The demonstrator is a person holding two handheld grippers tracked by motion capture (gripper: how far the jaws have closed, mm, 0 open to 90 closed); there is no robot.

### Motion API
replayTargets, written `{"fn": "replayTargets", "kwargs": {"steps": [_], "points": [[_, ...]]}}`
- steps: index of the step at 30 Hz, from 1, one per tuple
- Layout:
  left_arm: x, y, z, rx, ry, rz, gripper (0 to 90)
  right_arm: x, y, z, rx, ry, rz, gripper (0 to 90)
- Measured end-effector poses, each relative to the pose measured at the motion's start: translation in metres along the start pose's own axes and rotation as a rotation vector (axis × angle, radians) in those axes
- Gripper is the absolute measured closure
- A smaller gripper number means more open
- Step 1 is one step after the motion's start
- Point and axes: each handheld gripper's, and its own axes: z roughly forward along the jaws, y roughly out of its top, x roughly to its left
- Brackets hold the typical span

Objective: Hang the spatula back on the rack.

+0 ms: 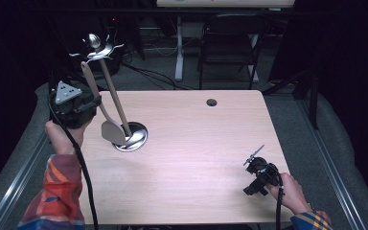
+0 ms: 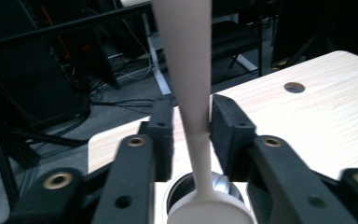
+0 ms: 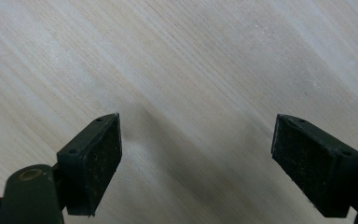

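**Hanging the spatula on the rack**

The left hand-held gripper (image 1: 92, 103) is at the left edge of the bench (image 1: 196, 158), its jaws narrow around the handle of a pale spatula (image 1: 106, 125). In the left gripper view the handle (image 2: 193, 107) stands between the two pads; the right pad touches it, while a thin gap shows on the left, so the hold looks loose. The blade hangs low, just above the round metal base (image 1: 136, 138) of a utensil rack (image 1: 117, 103), whose hooks carry a metal ladle (image 1: 95, 42) at the far top. The right hand-held gripper (image 1: 254, 158) rests near the right front corner, jaws wide over bare wood, holding nothing.

To do this well, firm the hold before lifting, keep the handle upright, and bring its top end to a free hook without knocking the pole.
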Motion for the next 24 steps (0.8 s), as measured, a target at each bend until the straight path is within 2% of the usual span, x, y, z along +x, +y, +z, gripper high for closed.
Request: {"fn": "replayTargets", "kwargs": {"steps": [1,3,8,14,20,24], "points": [[0.0006,0.0006,0.0003,0.004,-0.003,0.002,71.9,0.0002,-0.0006,0.0013,-0.015,0.012,0.009,15.9],[0.0019,0.0002,0.0013,-0.002,-0.011,-0.014,72.5,0.0002,-0.0007,0.0014,-0.014,0.013,0.010,15.8],[0.0042,0.0006,0.0020,0.003,-0.009,-0.020,73.3,-0.0003,-0.0004,0.0016,-0.006,0.011,0.004,15.9],[0.0042,0.0034,0.0046,0.019,0.013,-0.017,73.5,0.0001,-0.0003,0.0016,-0.008,0.013,0.007,15.8],[0.0030,0.0024,0.0040,0.010,0.009,-0.018,73.3,-0.0004,0.0000,0.0010,0.001,0.005,-0.001,15.9],[0.0036,0.0000,0.0002,0.009,0.014,-0.008,72.9,0.0003,-0.0005,0.0013,-0.015,0.009,0.010,15.8]]}}
